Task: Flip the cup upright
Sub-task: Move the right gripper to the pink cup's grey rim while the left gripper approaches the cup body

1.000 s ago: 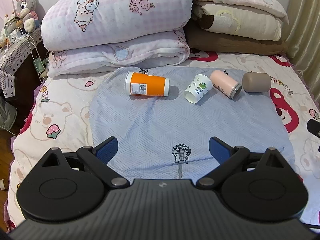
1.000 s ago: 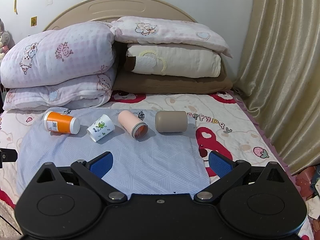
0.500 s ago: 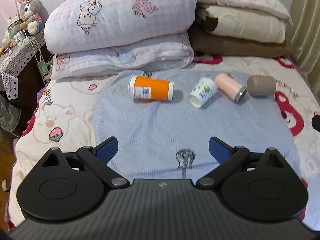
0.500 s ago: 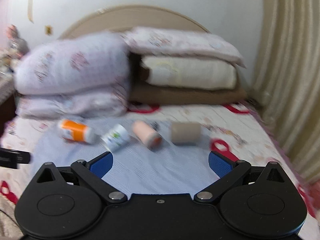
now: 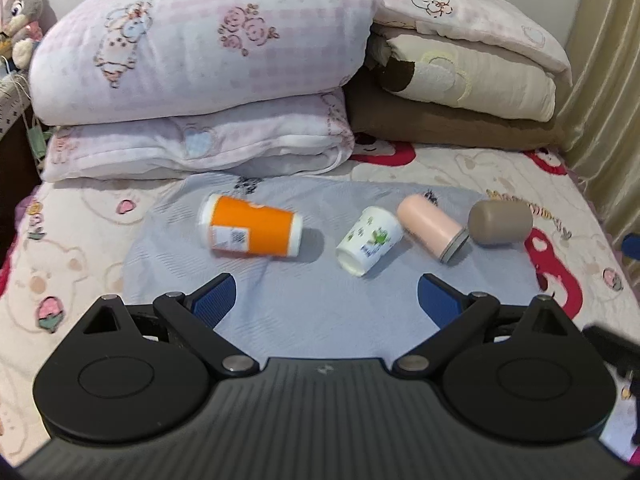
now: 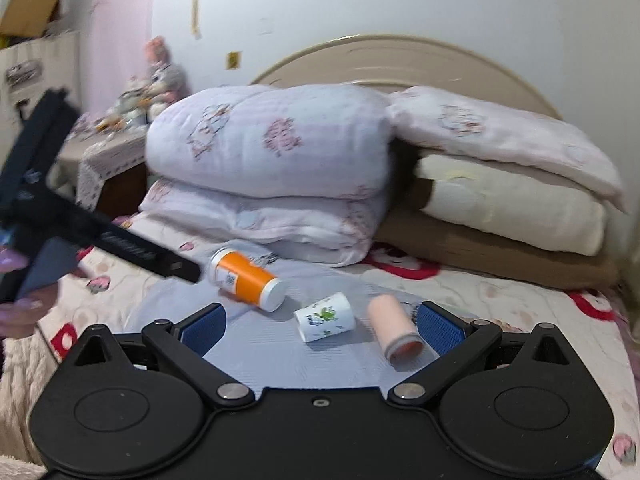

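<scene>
Several cups lie on their sides on a grey-blue cloth (image 5: 280, 312) on the bed. From the left: an orange cup (image 5: 252, 232), a small white cup with green print (image 5: 369, 241), a pink cup (image 5: 432, 227) and a tan cup (image 5: 500, 222). In the right wrist view the orange cup (image 6: 248, 280), white cup (image 6: 325, 317) and pink cup (image 6: 394, 326) show; the tan cup is hidden. My left gripper (image 5: 326, 300) is open and empty, short of the cups. My right gripper (image 6: 320, 322) is open and empty, with the white and pink cups between its fingers' lines of sight.
Folded quilts and pillows (image 5: 192, 60) are stacked behind the cups at the headboard. A curtain (image 5: 600, 80) hangs on the right. A bedside table with plush toys (image 6: 132, 120) stands to the left. The left gripper's body (image 6: 100, 240) shows at the left of the right wrist view.
Both grippers have moved forward and lower toward the cups. The right gripper has swung left, so the tan cup has left its view. Both stay open.
</scene>
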Action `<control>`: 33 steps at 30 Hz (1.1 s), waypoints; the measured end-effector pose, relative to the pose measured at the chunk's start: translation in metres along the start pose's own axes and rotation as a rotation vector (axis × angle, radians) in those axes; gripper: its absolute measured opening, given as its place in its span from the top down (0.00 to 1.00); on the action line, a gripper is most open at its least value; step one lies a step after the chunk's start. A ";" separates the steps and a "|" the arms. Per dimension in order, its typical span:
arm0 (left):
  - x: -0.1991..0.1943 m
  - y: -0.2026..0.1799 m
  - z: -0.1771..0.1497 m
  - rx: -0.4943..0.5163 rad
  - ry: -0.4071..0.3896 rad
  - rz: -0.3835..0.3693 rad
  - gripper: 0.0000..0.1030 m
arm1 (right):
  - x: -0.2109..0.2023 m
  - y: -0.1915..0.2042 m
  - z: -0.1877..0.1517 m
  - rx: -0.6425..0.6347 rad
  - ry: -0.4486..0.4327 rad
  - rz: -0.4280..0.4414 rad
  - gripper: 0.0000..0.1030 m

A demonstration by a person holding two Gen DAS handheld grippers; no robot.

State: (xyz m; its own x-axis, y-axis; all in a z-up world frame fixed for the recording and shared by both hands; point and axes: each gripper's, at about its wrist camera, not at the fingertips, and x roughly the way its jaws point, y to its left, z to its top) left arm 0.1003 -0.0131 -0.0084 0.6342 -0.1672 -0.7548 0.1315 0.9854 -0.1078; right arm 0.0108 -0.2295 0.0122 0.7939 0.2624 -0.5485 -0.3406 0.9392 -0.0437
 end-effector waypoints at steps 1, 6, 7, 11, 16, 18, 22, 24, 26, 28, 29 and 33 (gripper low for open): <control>0.010 -0.002 0.003 -0.011 0.011 -0.006 0.04 | 0.006 -0.002 0.003 -0.023 0.015 0.025 0.00; 0.052 -0.006 0.005 -0.098 0.044 -0.091 0.07 | 0.041 -0.012 0.013 -0.164 0.063 0.057 0.00; 0.058 -0.007 0.004 -0.113 0.046 -0.106 0.07 | 0.050 -0.015 0.013 -0.189 0.078 0.061 0.00; 0.085 -0.015 0.000 -0.148 0.046 -0.136 0.07 | 0.091 -0.033 0.004 -0.204 0.166 0.107 0.01; 0.123 -0.028 -0.004 -0.191 0.056 -0.187 0.07 | 0.132 -0.058 -0.023 -0.191 0.204 0.129 0.05; 0.137 -0.032 -0.006 -0.202 0.064 -0.202 0.07 | 0.144 -0.067 -0.032 -0.180 0.199 0.130 0.06; 0.163 -0.041 -0.007 -0.254 0.095 -0.237 0.07 | 0.164 -0.076 -0.050 -0.229 0.173 0.111 0.08; 0.176 -0.045 -0.006 -0.281 0.103 -0.245 0.07 | 0.175 -0.079 -0.058 -0.265 0.169 0.098 0.08; 0.189 -0.051 -0.007 -0.303 0.117 -0.247 0.07 | 0.187 -0.082 -0.060 -0.280 0.170 0.096 0.08; 0.199 -0.056 -0.008 -0.313 0.126 -0.256 0.08 | 0.198 -0.085 -0.062 -0.286 0.158 0.103 0.08; 0.205 -0.058 -0.008 -0.321 0.128 -0.263 0.08 | 0.203 -0.087 -0.063 -0.289 0.155 0.106 0.08; 0.221 -0.060 -0.009 -0.350 0.149 -0.292 0.09 | 0.227 -0.088 -0.073 -0.344 0.185 0.100 0.08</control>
State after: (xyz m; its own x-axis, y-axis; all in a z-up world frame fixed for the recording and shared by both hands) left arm 0.2258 -0.1085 -0.1742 0.4893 -0.4573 -0.7426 0.0069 0.8535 -0.5210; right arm 0.1846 -0.2688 -0.1693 0.6549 0.2752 -0.7038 -0.5852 0.7740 -0.2419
